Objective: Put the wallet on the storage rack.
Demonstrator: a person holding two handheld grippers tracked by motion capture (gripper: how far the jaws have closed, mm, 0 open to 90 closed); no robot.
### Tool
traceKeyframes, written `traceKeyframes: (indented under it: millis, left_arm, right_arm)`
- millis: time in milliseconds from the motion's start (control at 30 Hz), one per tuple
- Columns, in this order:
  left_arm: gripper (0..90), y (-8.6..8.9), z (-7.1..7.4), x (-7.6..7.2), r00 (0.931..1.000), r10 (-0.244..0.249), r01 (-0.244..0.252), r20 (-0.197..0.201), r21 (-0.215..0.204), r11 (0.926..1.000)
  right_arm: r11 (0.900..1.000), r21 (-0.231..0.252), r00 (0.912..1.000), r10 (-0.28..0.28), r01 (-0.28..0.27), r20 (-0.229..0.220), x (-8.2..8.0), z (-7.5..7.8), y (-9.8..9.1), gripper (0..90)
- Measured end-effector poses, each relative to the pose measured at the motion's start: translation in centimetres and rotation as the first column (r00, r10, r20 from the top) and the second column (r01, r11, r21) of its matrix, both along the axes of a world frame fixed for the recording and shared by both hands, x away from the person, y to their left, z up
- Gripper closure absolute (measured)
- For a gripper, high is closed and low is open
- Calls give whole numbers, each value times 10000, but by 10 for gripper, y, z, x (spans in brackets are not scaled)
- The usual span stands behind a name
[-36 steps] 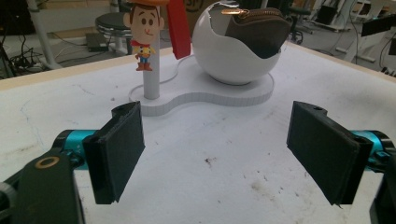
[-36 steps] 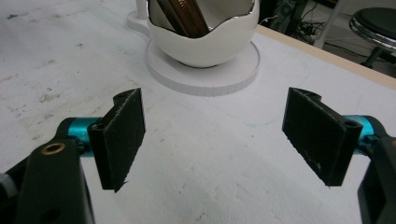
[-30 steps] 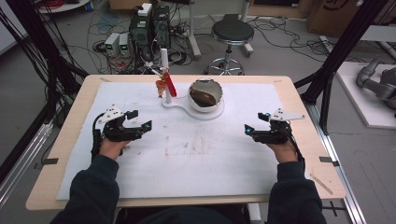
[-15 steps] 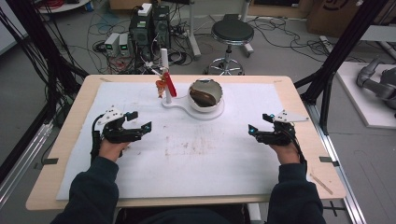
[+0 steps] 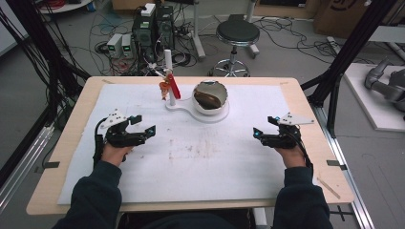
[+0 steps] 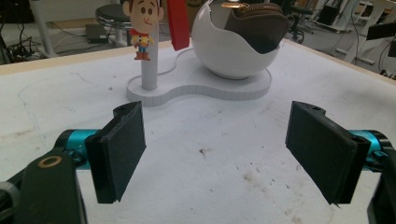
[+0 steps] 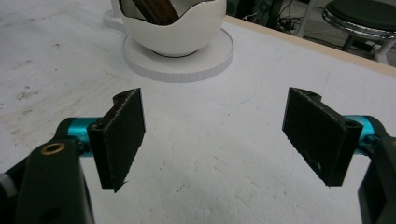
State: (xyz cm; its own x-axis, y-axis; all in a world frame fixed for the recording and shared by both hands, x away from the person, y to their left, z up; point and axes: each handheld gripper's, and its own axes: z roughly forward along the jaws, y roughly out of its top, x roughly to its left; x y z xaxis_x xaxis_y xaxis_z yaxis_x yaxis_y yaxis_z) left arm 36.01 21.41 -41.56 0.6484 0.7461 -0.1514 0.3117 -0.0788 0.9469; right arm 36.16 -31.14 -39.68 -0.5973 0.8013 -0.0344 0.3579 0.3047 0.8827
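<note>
A white egg-shaped bowl (image 5: 210, 98) stands on a white figure-eight stand (image 5: 177, 106) at the back middle of the table, with a brown zipped pouch (image 6: 254, 23) lying in it. A white post (image 6: 149, 70) on the same stand carries a small cowboy figure (image 6: 140, 21) and a red tag (image 6: 177, 23). My left gripper (image 5: 144, 130) rests open on the left of the white mat, empty. On the right, my right gripper (image 5: 261, 133) is open and empty too, facing the bowl (image 7: 173, 28).
A white mat (image 5: 200, 157) covers most of the wooden table (image 5: 305, 102). Black frame poles stand at both back corners. A stool (image 5: 237, 33), electronics boxes and cables lie on the floor behind the table.
The right gripper has shifted slightly toward the person and to the right. The left gripper has barely moved.
</note>
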Motion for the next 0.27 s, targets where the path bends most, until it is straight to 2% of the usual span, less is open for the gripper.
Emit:
traceKeyframes:
  millis: [267]
  left_arm:
    - [199,2,0,0,9999,106,-106,32,-63,9999]
  right_arm:
    - [9999,104,10000,-12,11,41,1,0,-1,215]
